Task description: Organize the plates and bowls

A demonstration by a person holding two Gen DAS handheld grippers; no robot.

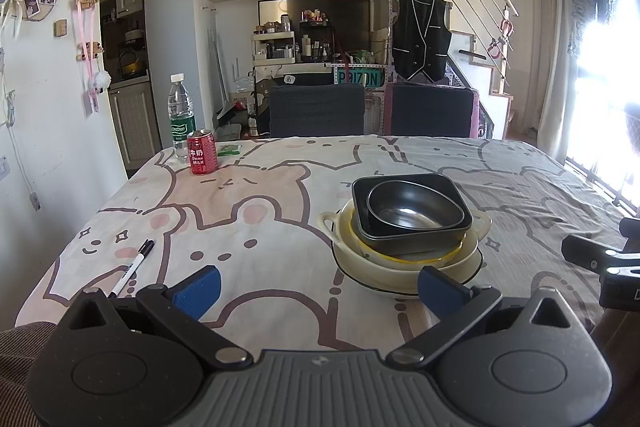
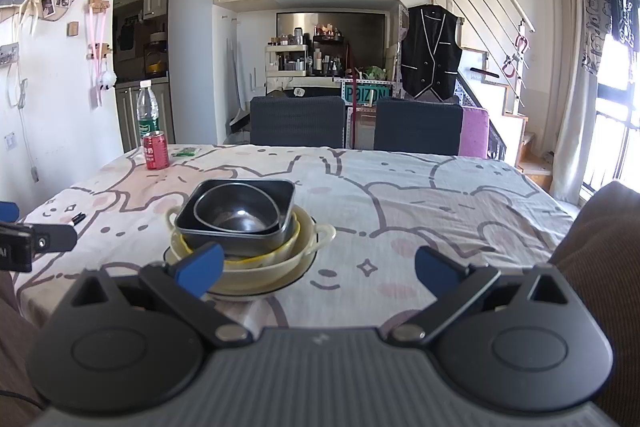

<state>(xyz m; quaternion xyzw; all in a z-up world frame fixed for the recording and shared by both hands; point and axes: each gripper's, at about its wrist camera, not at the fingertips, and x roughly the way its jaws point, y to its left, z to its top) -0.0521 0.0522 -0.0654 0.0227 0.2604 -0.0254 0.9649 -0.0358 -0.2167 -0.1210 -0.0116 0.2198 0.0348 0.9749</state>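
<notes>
Dishes already nested in one stack [image 1: 404, 227] near the middle of the surface [image 1: 280, 187], closer to the near edge. Bottom to top: white plate with dark rim [image 1: 400, 287], cream two-handled bowl [image 1: 408, 269], yellow-rimmed dish [image 1: 424, 259], black square pan [image 1: 412, 239], dark round bowl [image 1: 412, 213] tilted inside the pan. Same stack in right wrist view [image 2: 244, 239].

Left gripper [image 1: 316, 287] low over the near edge, blue-padded fingers [image 1: 198, 291] spread wide, holding nothing; right-side pad overlaps the plate rim in view, contact cannot be told. Right gripper [image 2: 318, 269] also at the near edge, fingers [image 2: 200, 267] spread wide, empty; left-side pad in front of the stack, touching or not unclear. Each gripper visible at the edge of the other's view, stack between them.

Cartoon bear tablecloth [image 2: 440, 195] covering the surface. Red can [image 1: 202, 151] and clear water bottle [image 1: 181, 119] just beside each other at the far left corner, small green packet [image 1: 229, 149] near them. Marker pen [image 1: 132, 267] near the left edge, toward the near side. Two dark chairs [image 1: 318, 111] behind the far edge.
</notes>
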